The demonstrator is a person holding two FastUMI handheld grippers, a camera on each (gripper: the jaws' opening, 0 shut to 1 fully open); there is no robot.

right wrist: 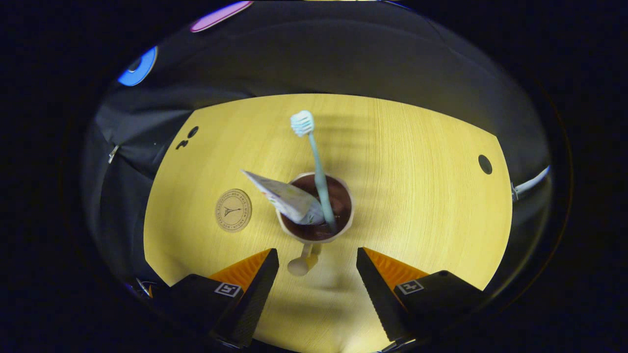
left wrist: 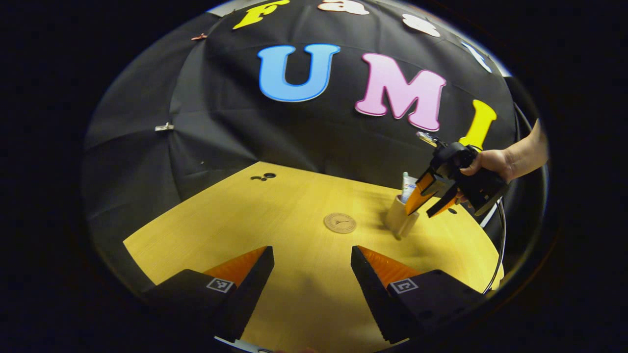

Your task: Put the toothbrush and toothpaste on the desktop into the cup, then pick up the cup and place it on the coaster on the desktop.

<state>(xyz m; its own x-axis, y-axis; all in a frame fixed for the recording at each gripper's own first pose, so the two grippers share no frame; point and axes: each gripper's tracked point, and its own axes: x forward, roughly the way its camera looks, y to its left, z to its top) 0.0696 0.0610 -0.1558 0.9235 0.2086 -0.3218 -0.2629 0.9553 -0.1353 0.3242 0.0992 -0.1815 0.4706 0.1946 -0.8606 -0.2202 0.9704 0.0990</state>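
Toothbrush (right wrist: 314, 162) and toothpaste (right wrist: 287, 198) stand in cup (right wrist: 315, 235) on desk (right wrist: 417, 206) beside coaster (right wrist: 233, 210); both grippers' fingers wide, right gripper (right wrist: 318, 274) above cup, left gripper (left wrist: 312, 277) empty.

A staged recording booth is shown, not a lived-in room. A pale wood-grain worktop (right wrist: 417, 162) is enclosed by black cloth walls (left wrist: 235, 127) pinned with clips (left wrist: 164, 127), seen beyond the jaws. Round cable holes (right wrist: 484, 164) are cut into the worktop, and a cable (right wrist: 532, 184) is run along its edge.
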